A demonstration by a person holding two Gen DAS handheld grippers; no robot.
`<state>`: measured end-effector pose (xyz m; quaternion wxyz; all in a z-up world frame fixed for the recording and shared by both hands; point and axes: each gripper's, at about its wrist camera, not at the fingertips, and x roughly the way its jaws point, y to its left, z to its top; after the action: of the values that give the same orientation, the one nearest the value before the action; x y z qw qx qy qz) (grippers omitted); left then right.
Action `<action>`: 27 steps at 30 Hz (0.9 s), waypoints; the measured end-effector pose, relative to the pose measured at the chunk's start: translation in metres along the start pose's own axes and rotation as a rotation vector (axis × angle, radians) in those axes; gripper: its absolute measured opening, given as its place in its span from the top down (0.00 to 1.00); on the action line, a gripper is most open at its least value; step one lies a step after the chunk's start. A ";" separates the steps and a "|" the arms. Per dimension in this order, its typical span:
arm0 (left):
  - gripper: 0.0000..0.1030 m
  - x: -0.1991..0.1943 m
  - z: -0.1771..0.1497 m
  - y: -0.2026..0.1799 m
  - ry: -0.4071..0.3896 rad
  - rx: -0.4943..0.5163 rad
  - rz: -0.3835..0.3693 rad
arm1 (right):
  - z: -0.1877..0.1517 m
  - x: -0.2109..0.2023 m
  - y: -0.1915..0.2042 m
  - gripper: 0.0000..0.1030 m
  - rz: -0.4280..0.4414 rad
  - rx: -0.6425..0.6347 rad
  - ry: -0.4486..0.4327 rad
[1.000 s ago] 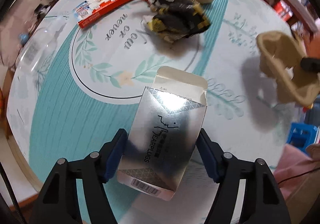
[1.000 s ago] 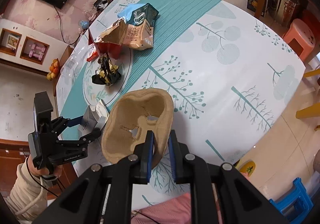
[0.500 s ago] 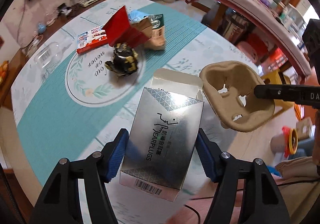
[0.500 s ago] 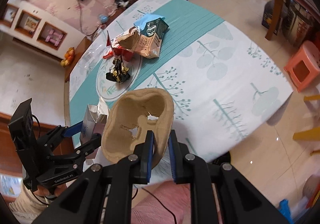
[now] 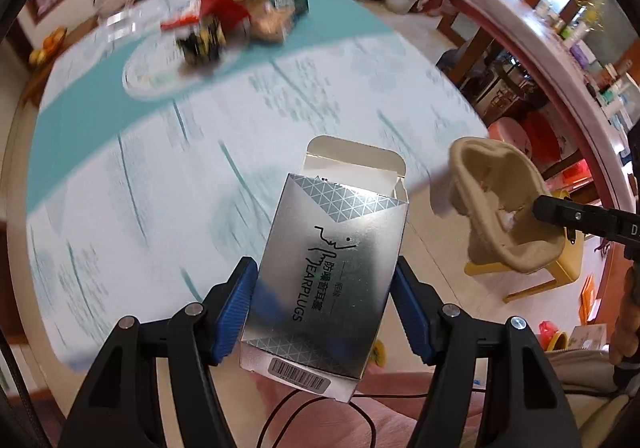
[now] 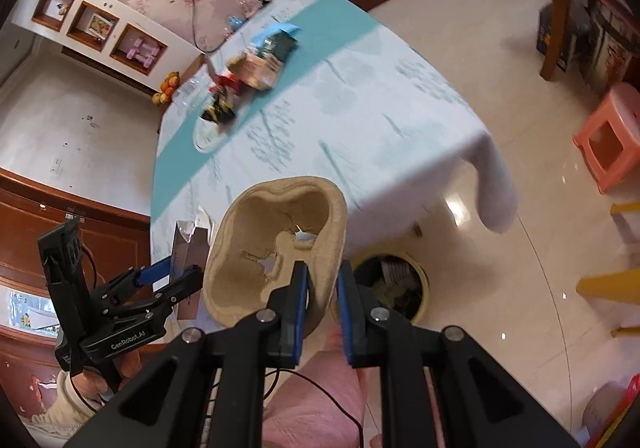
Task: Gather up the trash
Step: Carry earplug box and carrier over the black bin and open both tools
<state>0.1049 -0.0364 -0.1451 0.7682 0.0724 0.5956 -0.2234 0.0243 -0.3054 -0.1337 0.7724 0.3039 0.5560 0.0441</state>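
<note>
Left wrist view: the left gripper [image 5: 324,300] pinches a silver earplug box [image 5: 328,284] across its width, one blue pad on each side. The box stands out ahead of the fingers, its top flap open and its barcode end nearest the camera. Ahead and to the right of the box, apart from it, hangs a brown pulp cup carrier [image 5: 504,208], held at its near rim by the dark tip of the other tool. Far ahead and to the left, on the table [image 5: 120,176] with its white and teal cloth, lies a blurred heap of trash [image 5: 236,24]: a red carton, a black and yellow wrapper, a brown bag.

Right wrist view: the right gripper [image 6: 322,296] is pressed together on the rim of the pulp cup carrier [image 6: 276,244], whose hollow side with two torn holes faces the camera. To the left of the carrier, just beside it, the left gripper [image 6: 176,276] shows from the side with the earplug box [image 6: 188,252] between its fingers. Just right of the right gripper's fingers and lower down, on the tiled floor beside the table edge, stands a round yellow-rimmed bin [image 6: 392,284] with paper scraps inside. Far ahead on the table [image 6: 360,120] sits the heap of trash [image 6: 248,76]. A pink stool [image 6: 608,136] stands well off to the right.
</note>
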 end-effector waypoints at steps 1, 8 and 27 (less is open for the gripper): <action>0.36 0.005 -0.008 -0.006 0.021 -0.011 0.000 | -0.006 -0.001 -0.008 0.86 -0.004 0.010 0.012; 0.36 0.044 -0.060 -0.038 0.156 -0.015 0.002 | -0.052 0.030 -0.052 0.86 -0.087 0.028 0.116; 0.33 0.289 -0.119 -0.006 0.275 -0.025 0.110 | -0.112 0.276 -0.131 0.86 -0.303 0.075 0.261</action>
<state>0.0524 -0.0709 -0.4514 0.6911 0.1255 0.6932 -0.1617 -0.0060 -0.2527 -0.4529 0.6797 0.2368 0.6921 -0.0544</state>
